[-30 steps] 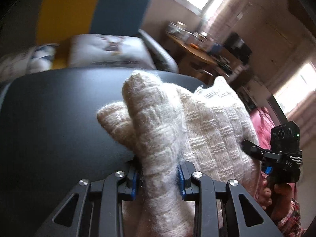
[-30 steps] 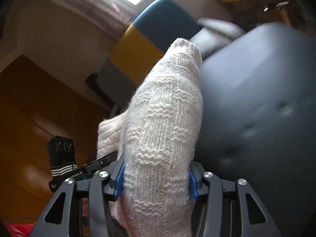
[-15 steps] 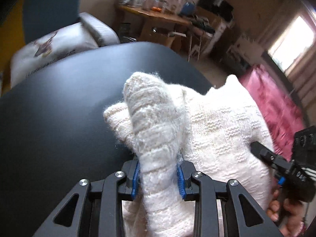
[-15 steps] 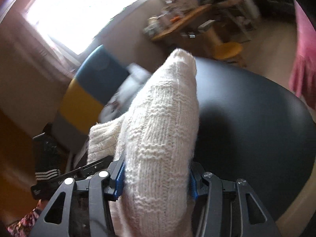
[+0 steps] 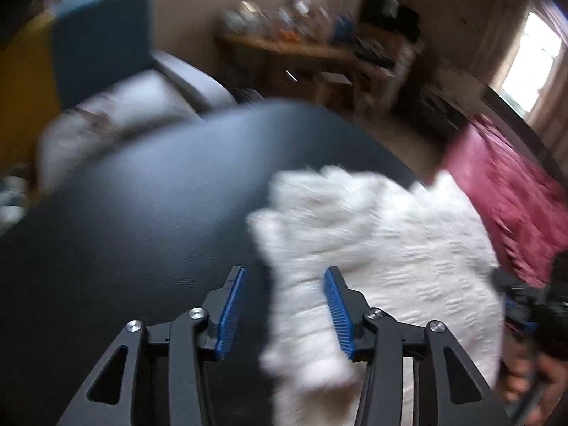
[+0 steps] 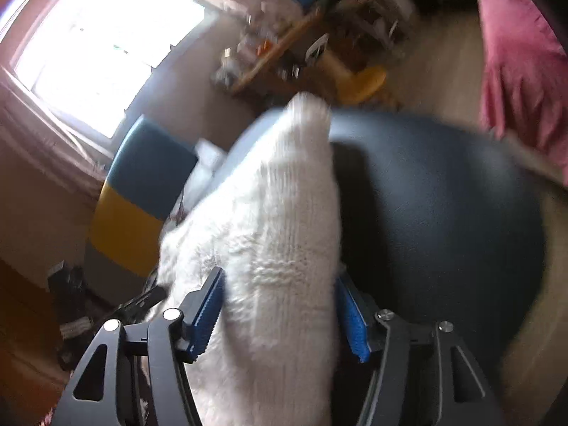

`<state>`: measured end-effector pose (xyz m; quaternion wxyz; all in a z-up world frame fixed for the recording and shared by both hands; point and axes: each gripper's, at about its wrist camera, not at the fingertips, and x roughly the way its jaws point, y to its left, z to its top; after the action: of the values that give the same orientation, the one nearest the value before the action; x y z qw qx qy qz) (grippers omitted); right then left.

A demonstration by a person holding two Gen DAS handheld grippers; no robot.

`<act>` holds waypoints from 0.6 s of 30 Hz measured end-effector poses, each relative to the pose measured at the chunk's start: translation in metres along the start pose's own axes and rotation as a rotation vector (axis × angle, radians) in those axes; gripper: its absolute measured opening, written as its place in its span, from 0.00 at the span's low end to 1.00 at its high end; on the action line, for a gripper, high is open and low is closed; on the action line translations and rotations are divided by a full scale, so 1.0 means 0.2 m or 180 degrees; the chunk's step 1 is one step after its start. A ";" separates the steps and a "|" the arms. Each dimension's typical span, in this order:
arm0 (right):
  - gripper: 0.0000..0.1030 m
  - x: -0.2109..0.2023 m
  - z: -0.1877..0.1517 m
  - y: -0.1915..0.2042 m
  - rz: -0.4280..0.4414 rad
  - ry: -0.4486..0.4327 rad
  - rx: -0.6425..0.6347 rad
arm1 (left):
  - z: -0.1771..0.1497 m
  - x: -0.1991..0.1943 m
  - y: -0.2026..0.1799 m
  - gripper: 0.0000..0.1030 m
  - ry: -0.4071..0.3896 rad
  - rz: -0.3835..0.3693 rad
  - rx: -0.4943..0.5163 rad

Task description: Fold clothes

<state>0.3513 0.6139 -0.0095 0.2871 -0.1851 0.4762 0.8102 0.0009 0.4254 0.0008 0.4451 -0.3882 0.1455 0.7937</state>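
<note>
A living room is blurring around you: a bright window (image 6: 103, 46), a cluttered wooden side table (image 5: 305, 49), a blue and yellow upholstered armchair (image 6: 142, 195) and a crimson fabric throw (image 5: 514, 209) are ringing the round black leather-look table (image 5: 142, 220) that you are working over, and both views are smeared

You are holding the left gripper (image 5: 284, 307) low over the tabletop, angled downward. Its jaws have just been opening, and a bunched fold of the cream chunky-knit sweater (image 5: 383, 248) is lying between them: the left blue ribbed pad (image 5: 230, 314) is standing clear of the wool with dark table showing in the gap, while the right-hand pad is right at the edge of the fold, too blurred for you to call contact. The rest of the sweater is spreading ahead and to the right of this gripper, lying on the table

You are holding the right gripper (image 6: 280, 314) over the same garment, and its jaws have just been opening too. A thick roll of the knit is filling the space between its blue pads and rising ahead of the fingers; whether the pads are pressing it you cannot tell. To this gripper's left, the other tool is showing dark beyond the wool
</note>
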 end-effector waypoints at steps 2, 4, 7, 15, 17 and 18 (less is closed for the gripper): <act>0.59 -0.12 -0.02 0.08 -0.0208 -0.0263 -0.0320 | -0.05 -0.11 -0.05 0.39 -0.0166 -0.0100 0.0091; 0.50 -0.22 -0.08 0.22 -0.0257 -0.0396 -0.0782 | -0.11 -0.18 -0.14 0.39 -0.0272 -0.0248 0.0268; 0.36 -0.14 -0.21 0.41 -0.0294 -0.0097 -0.1517 | -0.14 -0.09 -0.28 0.35 -0.0141 -0.0248 0.0641; 0.28 0.04 -0.51 0.37 -0.0840 0.0375 -0.2046 | -0.34 0.03 -0.23 0.32 0.0026 0.0060 0.0857; 0.28 0.05 -0.55 0.36 -0.0898 0.0260 -0.2075 | -0.37 0.03 -0.23 0.33 -0.0038 0.0088 0.0945; 0.28 0.05 -0.55 0.36 -0.0925 0.0237 -0.2052 | -0.37 0.03 -0.23 0.33 -0.0037 0.0086 0.0926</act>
<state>0.2999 0.4922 -0.0205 0.3086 -0.3615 0.1749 0.8623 0.0720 0.4130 -0.0470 0.4868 -0.3129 0.2616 0.7725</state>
